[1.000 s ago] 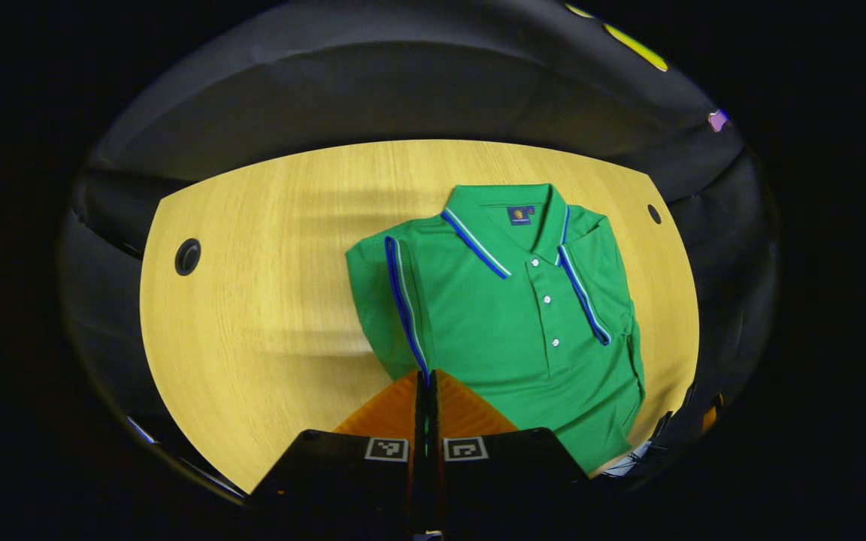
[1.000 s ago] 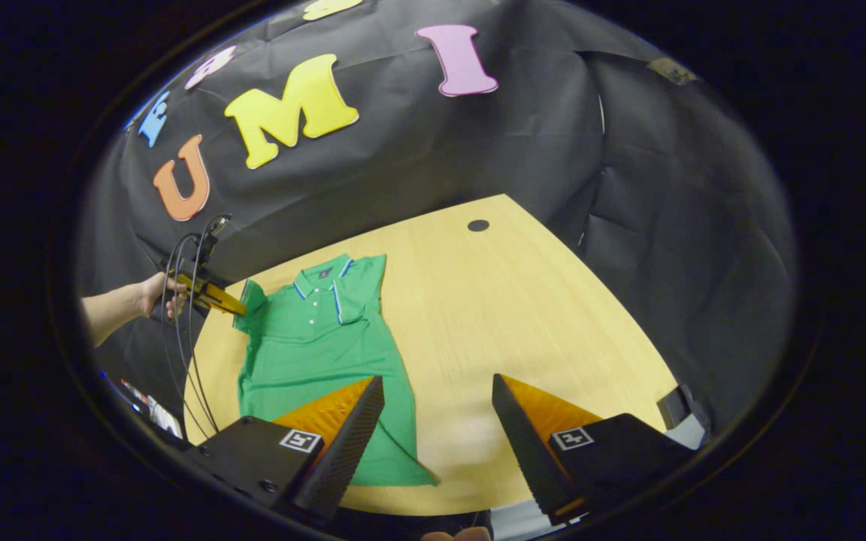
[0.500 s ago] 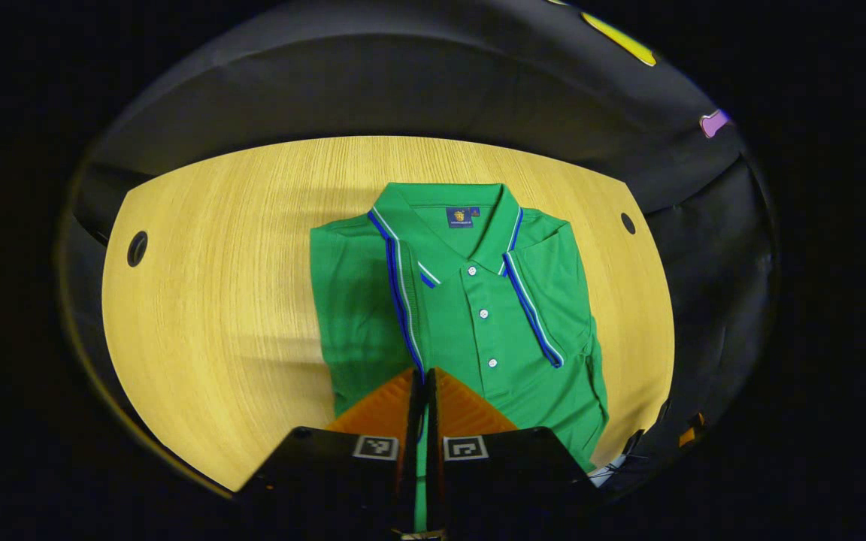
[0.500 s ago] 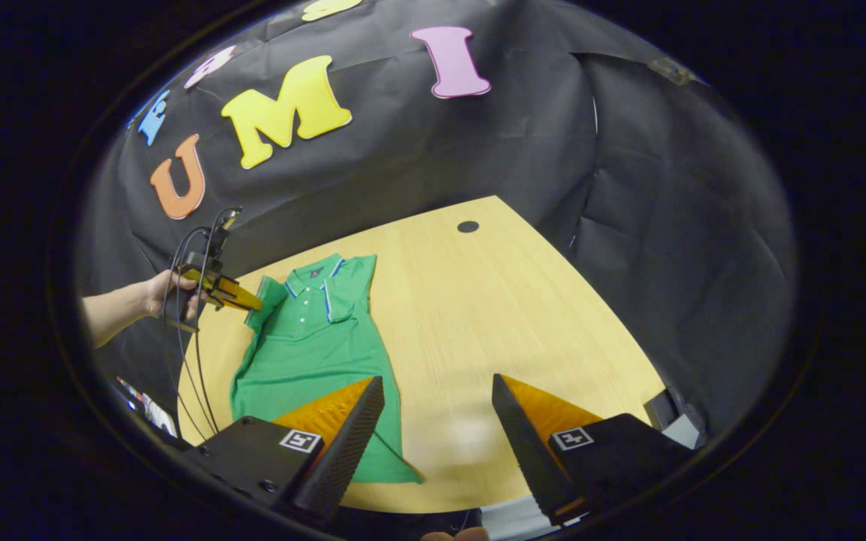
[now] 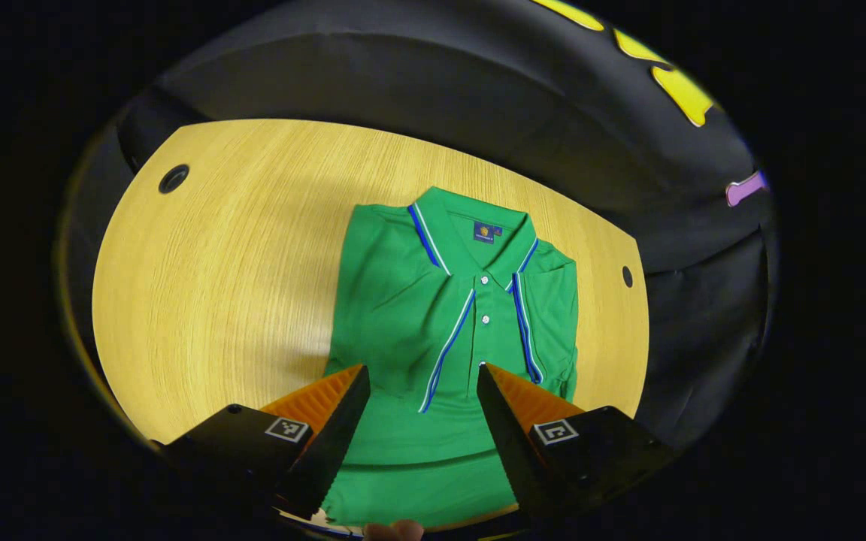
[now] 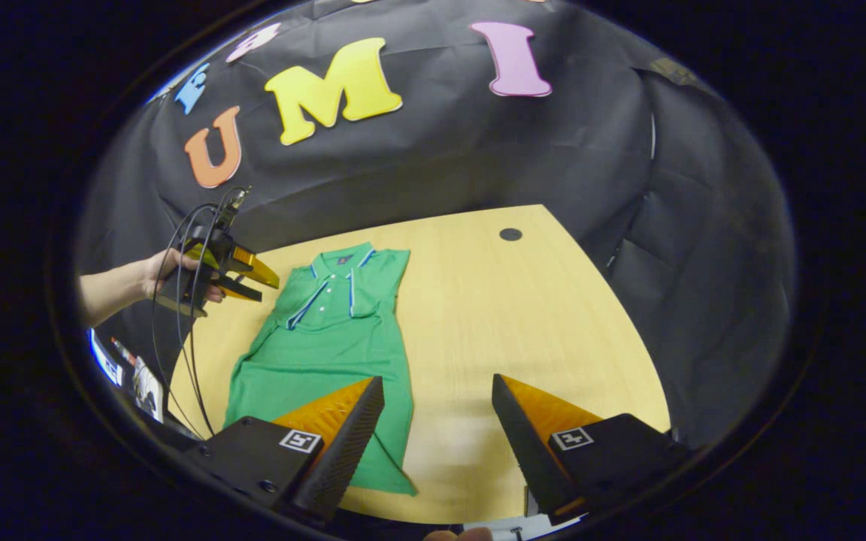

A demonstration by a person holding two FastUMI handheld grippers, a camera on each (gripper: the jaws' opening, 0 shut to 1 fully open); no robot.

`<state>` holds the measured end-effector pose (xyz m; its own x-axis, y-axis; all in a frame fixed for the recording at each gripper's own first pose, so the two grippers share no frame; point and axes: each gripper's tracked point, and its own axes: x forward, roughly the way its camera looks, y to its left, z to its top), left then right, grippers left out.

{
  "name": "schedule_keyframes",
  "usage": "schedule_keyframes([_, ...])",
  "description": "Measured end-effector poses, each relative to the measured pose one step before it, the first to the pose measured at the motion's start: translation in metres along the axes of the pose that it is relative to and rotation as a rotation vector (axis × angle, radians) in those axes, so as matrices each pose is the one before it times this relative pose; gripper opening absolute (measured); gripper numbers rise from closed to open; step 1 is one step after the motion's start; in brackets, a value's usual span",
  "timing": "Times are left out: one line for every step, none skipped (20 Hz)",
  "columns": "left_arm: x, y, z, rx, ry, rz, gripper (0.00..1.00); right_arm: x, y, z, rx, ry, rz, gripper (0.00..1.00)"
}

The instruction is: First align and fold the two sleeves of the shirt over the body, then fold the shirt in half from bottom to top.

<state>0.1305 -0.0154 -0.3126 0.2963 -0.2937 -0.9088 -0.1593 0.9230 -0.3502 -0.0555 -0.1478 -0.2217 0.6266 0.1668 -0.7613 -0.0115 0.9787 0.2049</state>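
A green polo shirt (image 5: 433, 315) with blue-and-white trim lies flat on the wooden table (image 5: 222, 270), collar at the far end. Both sleeves are folded over its chest, their striped cuffs (image 5: 444, 353) running beside the button placket. My left gripper (image 5: 422, 372) hovers open above the shirt's middle, holding nothing. In the right gripper view the same shirt (image 6: 328, 338) lies at the table's left part, and the left gripper (image 6: 260, 282) hangs open beside its left shoulder, held by a hand (image 6: 170, 270). My right gripper (image 6: 437, 387) is open over the table near the shirt's hem.
Black cloth walls surround the table. Round cable holes (image 5: 174, 179) (image 6: 510, 234) sit in the tabletop at the far corners. Cables (image 6: 185, 353) trail down from the left gripper. Bare wood (image 6: 523, 315) spreads to the right of the shirt.
My left gripper has let go of the left sleeve and opened; that sleeve now lies folded over the chest. The left gripper has drawn back. My right gripper stayed open and shifted only slightly.
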Motion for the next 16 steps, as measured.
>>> schedule_keyframes([-0.00724, 0.00544, -0.00719, 0.00405, 0.00197, 0.01507, 0.93, 0.00444, 0.00398, -0.00026, -0.014, 0.01103, 0.01958, 0.92])
schedule_keyframes([-0.01007, 0.00502, -0.00667, 0.00508, -0.00001, 0.00759, 0.93, 0.00295, 0.00446, -0.0007, -0.01344, 0.0096, 0.02242, 0.92])
schedule_keyframes([-0.01101, 0.00083, -0.00846, -0.00488, 0.00031, -0.0032, 0.93, 0.00264, 0.0055, 0.00028, -0.0146, 0.00959, 0.02164, 0.92])
schedule_keyframes([-0.0136, -0.00019, -0.00682, -0.01241, -0.00345, -0.01181, 0.93, 0.00148, 0.00431, 0.0003, -0.01635, 0.0051, 0.02028, 0.92])
schedule_keyframes([-0.01729, 0.00227, -0.00503, -0.00925, -0.01236, -0.01075, 0.93, -0.00071, 0.00504, 0.00381, -0.01569, -0.00456, 0.01503, 0.92])
schedule_keyframes([-0.01747, 0.00474, -0.00208, 0.00211, -0.02155, 0.00241, 0.93, -0.00113, 0.00395, 0.00374, -0.01186, -0.00548, 0.01195, 0.92])
schedule_keyframes([-0.01821, 0.00798, -0.00049, 0.01483, -0.02282, 0.01318, 1.0, -0.00124, 0.00499, 0.00423, -0.00831, -0.00816, 0.00764, 0.95])
schedule_keyframes([-0.01566, 0.00889, 0.00019, 0.01606, -0.01891, 0.01021, 0.94, -0.00105, 0.00574, 0.00454, -0.00363, -0.01086, 0.00621, 0.95])
schedule_keyframes([-0.01674, 0.00768, -0.00051, 0.00634, -0.0135, 0.00659, 0.94, -0.00256, 0.00628, 0.00204, -0.00285, -0.00603, 0.00551, 0.95])
schedule_keyframes([-0.01494, 0.00581, -0.00208, 0.00051, -0.00552, -0.00095, 0.95, -0.00306, 0.00605, 0.00169, -0.0055, -0.00459, 0.00245, 0.92])
schedule_keyframes([-0.01536, 0.00745, -0.00149, 0.00499, -0.00392, 0.00573, 0.95, -0.00364, 0.00547, 0.00089, -0.00663, -0.00223, -0.00216, 0.95])
schedule_keyframes([-0.01224, 0.00873, -0.00372, 0.01476, -0.00728, 0.0087, 0.95, -0.00324, 0.00689, -0.00082, -0.00719, 0.00195, 0.00324, 0.95])
schedule_keyframes([-0.01196, 0.00564, -0.00577, 0.01611, -0.00663, -0.00044, 0.95, -0.00347, 0.00662, -0.00152, -0.00862, 0.00191, 0.00243, 0.92])
schedule_keyframes([-0.00912, 0.00029, -0.01002, 0.0119, 0.00499, -0.01231, 0.95, -0.00405, 0.00559, -0.00355, -0.00802, 0.00554, 0.00195, 0.95])
schedule_keyframes([-0.00765, -0.00061, -0.01397, 0.00536, 0.00538, -0.01681, 0.95, -0.00291, 0.00405, -0.00491, -0.01181, 0.00922, -0.00252, 0.95])
schedule_keyframes([-0.00382, 0.00001, -0.0185, 0.00343, 0.0079, -0.01601, 0.95, -0.00328, 0.00228, -0.00417, -0.00997, 0.0096, -0.00421, 0.95])
